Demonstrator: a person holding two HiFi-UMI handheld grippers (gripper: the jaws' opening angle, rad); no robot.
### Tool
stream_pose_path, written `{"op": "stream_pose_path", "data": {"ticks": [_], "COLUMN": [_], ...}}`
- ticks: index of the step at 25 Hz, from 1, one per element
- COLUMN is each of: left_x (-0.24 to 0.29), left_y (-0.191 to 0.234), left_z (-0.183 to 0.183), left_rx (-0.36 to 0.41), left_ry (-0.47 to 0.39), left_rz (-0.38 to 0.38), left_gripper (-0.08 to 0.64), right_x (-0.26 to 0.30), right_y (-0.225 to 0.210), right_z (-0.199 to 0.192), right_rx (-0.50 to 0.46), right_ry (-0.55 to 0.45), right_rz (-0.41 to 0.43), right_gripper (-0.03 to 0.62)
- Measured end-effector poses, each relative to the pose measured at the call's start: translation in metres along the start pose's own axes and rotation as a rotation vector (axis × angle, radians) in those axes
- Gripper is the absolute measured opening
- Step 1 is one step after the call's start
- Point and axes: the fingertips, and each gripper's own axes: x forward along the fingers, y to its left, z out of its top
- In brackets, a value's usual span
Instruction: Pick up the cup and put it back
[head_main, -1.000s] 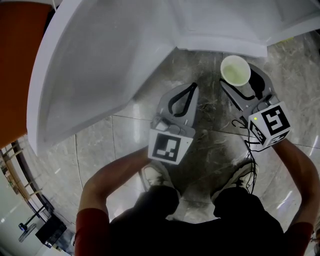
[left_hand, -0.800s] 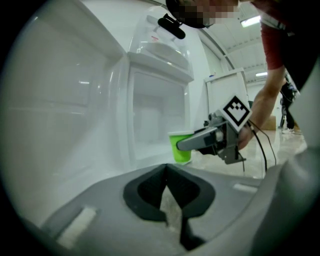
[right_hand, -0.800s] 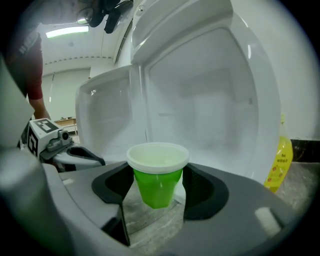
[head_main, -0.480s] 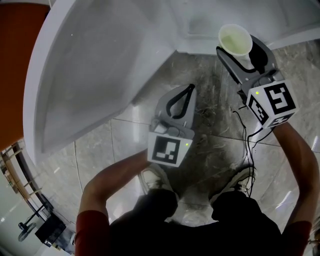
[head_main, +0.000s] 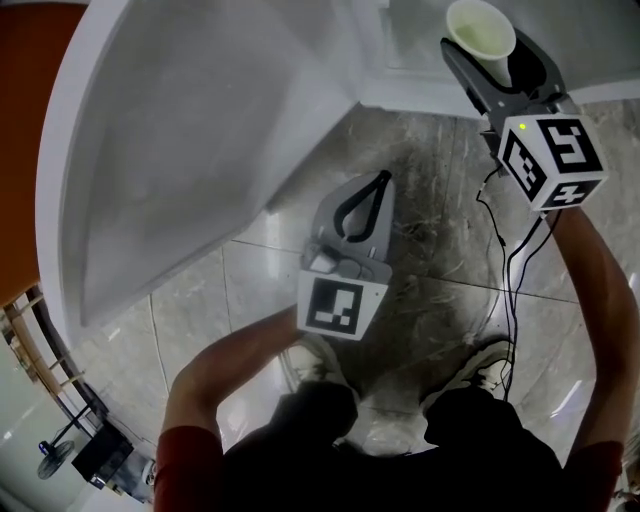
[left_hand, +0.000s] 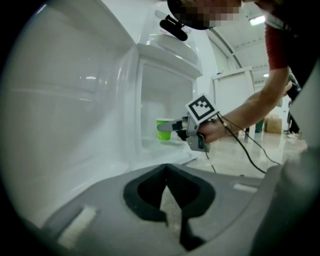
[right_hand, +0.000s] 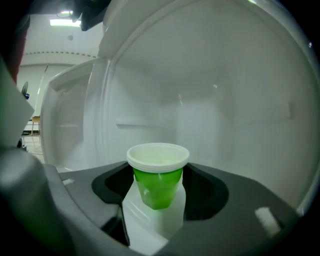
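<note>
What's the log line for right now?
right tongs: shut on green cup | cup: upright, at open white fridge | left tongs: shut, empty

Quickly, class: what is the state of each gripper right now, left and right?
Left gripper: closed, nothing between its jaws.
Right gripper: closed on the green cup, holding it upright.
</note>
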Motion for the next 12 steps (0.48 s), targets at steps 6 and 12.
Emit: {"op": "stream_pose_path", "data": {"ticks": [6,12], "left_x": [0.000,-0.001], "left_y": [0.002,0.000], "left_z": [-0.001,-0.001], "left_rx": [-0.008,-0.002], "left_ry": [-0.014,-0.004], "left_rz": [0.011,0.000], "left_gripper": [0.002,0.002], "right_x": [0.009,0.013], "right_y": [-0.016,-0.019], "right_z": [-0.008,-0.017], "right_rx": [0.010,-0.003], "right_ry": [0.012,0.039], "right_rz": [-0.045,-0.065], "right_gripper": [0.305,0.305]}}
